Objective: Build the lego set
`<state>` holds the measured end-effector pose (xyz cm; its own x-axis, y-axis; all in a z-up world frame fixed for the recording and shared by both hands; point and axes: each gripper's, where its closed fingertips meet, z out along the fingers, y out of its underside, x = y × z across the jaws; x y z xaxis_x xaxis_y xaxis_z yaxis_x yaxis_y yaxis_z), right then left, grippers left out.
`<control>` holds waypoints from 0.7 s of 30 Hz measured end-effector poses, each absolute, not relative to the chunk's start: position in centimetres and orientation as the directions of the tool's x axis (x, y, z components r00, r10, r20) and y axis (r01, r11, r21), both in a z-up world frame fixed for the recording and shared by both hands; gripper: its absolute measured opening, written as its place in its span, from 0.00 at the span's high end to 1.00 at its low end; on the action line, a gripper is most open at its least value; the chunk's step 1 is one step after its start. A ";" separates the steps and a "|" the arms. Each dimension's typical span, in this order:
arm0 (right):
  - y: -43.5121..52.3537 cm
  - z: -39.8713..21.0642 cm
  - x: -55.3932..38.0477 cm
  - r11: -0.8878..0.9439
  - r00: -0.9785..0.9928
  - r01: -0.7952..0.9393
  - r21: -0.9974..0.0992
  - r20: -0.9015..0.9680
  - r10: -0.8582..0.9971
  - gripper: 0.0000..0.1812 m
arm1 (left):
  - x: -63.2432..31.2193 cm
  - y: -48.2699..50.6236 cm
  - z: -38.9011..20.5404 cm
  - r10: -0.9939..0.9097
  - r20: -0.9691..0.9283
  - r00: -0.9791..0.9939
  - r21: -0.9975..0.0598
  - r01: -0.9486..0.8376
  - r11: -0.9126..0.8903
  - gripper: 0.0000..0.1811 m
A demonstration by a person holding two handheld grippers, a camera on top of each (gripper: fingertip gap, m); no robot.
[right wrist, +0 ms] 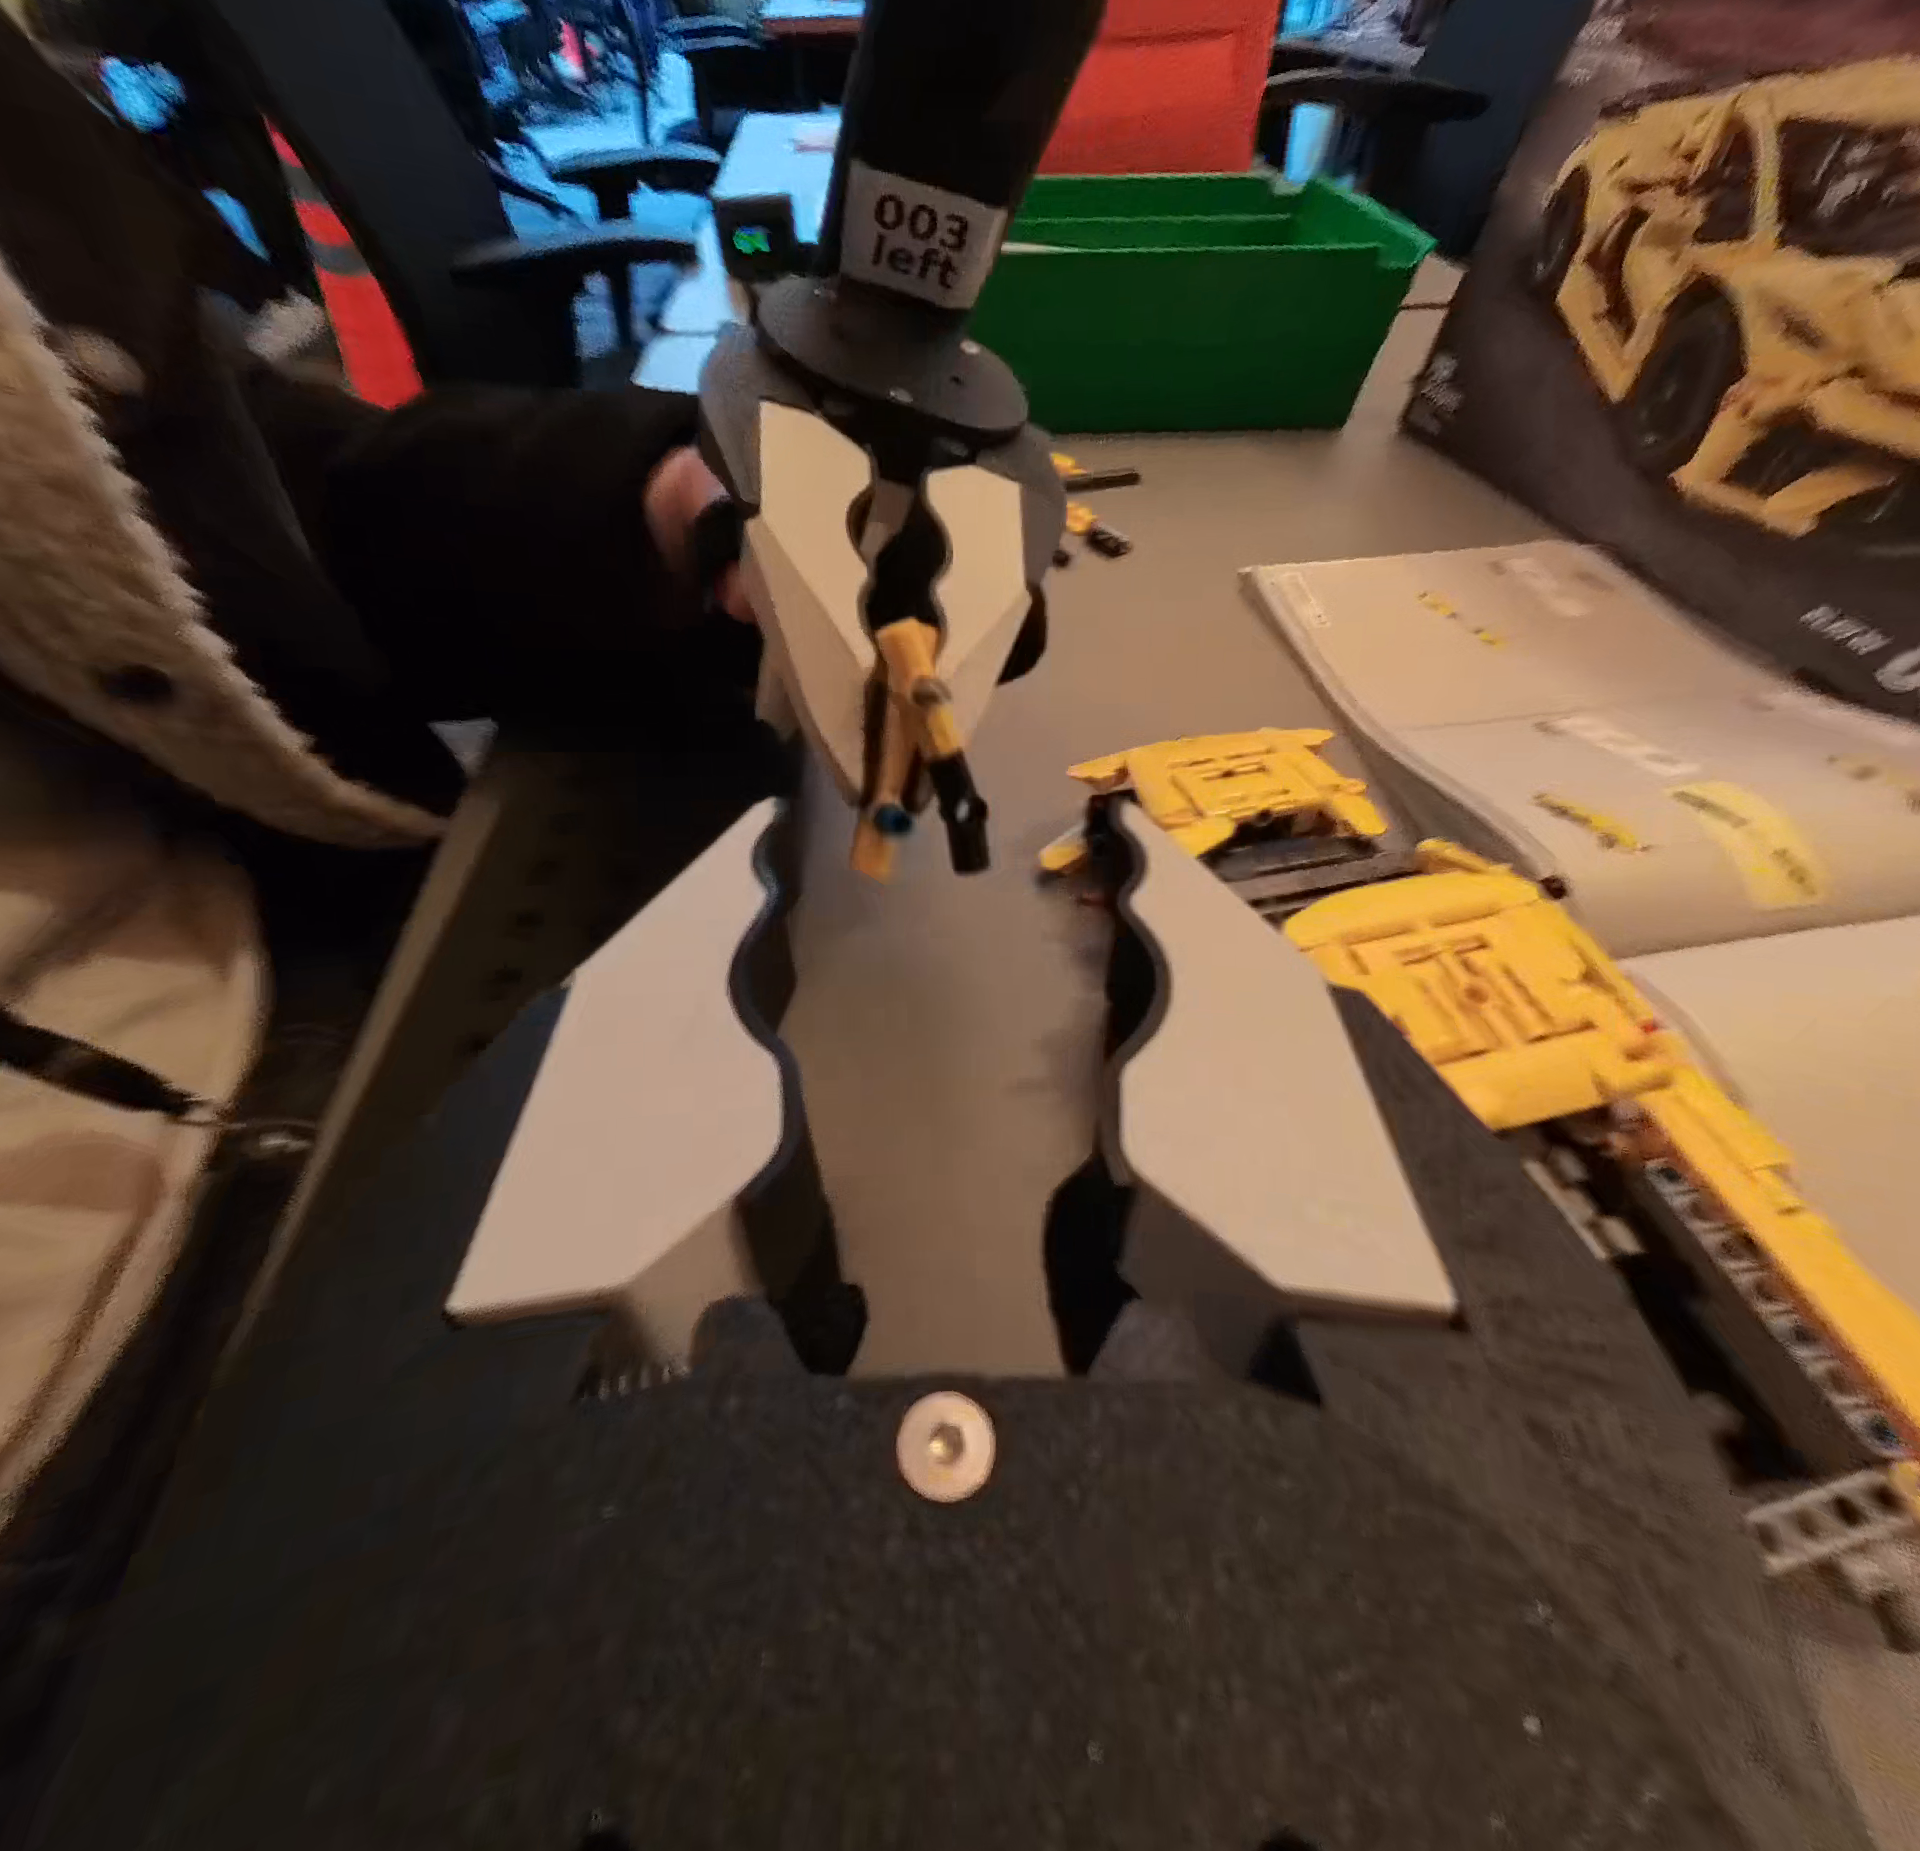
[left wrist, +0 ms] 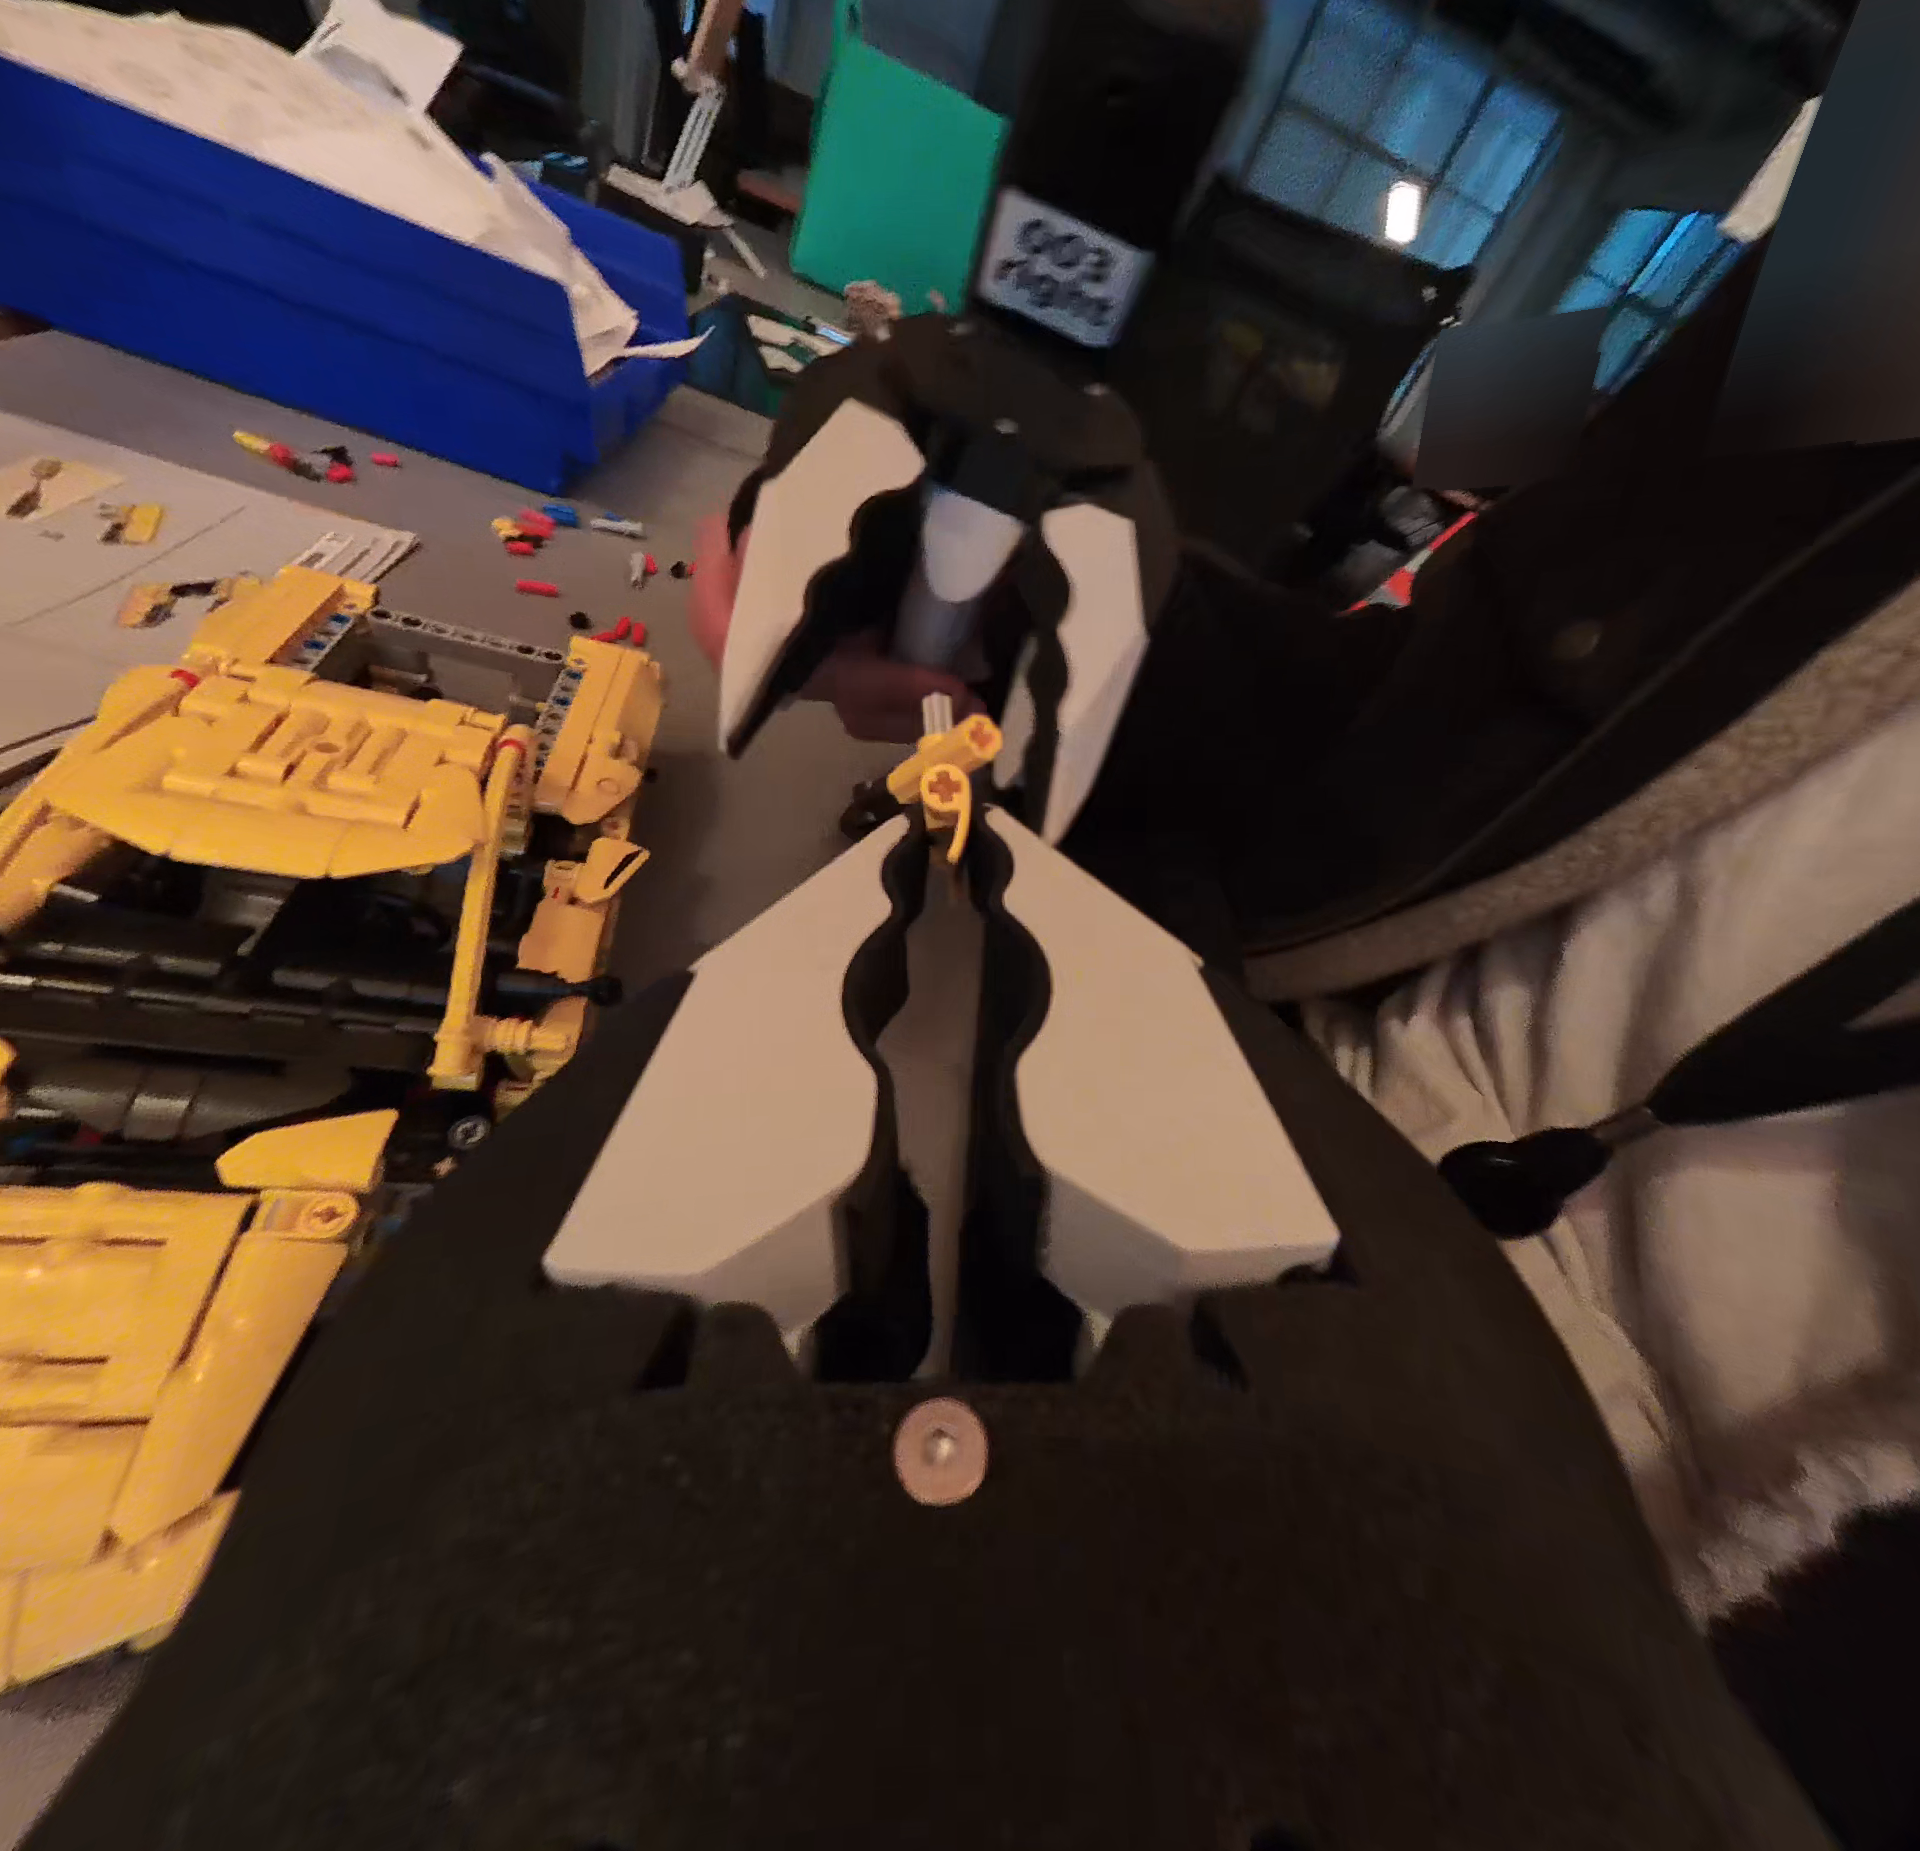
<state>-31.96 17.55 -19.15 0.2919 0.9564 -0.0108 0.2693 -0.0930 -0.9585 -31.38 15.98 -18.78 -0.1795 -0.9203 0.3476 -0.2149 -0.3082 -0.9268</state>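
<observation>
Left gripper [left wrist: 940, 835]: fingers pressed together on a small yellow piece [left wrist: 951, 778], held up in the air above the table [left wrist: 727, 793]; from the right wrist view this gripper [right wrist: 914, 762] points downward with the piece [right wrist: 909, 721] sticking out below its tips.
Small yellow piece: a short assembly of yellow connectors with a black link and a pale axle, cross-shaped holes facing the left camera; a blue pin end shows at its lower tip in the right wrist view.
Right gripper [right wrist: 945, 845]: fingers spread wide apart, holding nothing, tips just below and near the held piece; in the left wrist view it [left wrist: 894, 773] faces the left gripper from the far side, tips just beyond the piece.
Yellow car model [left wrist: 312, 814]: partly built, lying on the table to the left of the left gripper; in the right wrist view it [right wrist: 1455, 991] stretches along the right side under the right finger.
Loose pieces [left wrist: 561, 544]: small red, blue and black parts scattered on the table beyond the car.
Instruction booklet [right wrist: 1558, 721]: open flat on the table behind the car.
Set box [right wrist: 1714, 295]: standing upright at the far right, a yellow car pictured on it.
Green bin [right wrist: 1195, 326]: at the back of the table.
Blue bin [left wrist: 312, 274]: at the far left, papers heaped on top.
Person: a dark sleeve [right wrist: 499, 554] behind the left gripper, a pale fleecy garment [left wrist: 1610, 1230] close by.
</observation>
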 end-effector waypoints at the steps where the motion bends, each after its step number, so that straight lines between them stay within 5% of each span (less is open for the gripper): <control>1: 17.2 -19.1 -31.9 -0.140 0.261 0.250 -0.958 -0.073 0.963 0.73 | -31.6 15.7 -18.4 -0.912 0.355 -0.206 -0.928 -0.201 -0.315 0.96; 5: 16.2 -18.2 -32.0 -0.262 0.155 0.181 -0.948 -0.235 0.959 0.82 | -31.9 14.4 -16.9 -0.886 0.355 -0.298 -0.934 -0.149 -0.325 0.96; 12: 14.3 -17.2 -32.5 -0.237 0.045 0.149 -0.960 -0.233 0.971 0.94 | -32.2 13.4 -16.1 -0.851 0.371 -0.372 -0.928 -0.129 -0.349 0.96; 21: 15.5 -18.1 -32.1 -0.287 0.102 0.196 -0.938 -0.271 0.957 0.96 | -32.0 14.3 -17.1 -0.883 0.353 -0.309 -0.935 -0.156 -0.319 0.96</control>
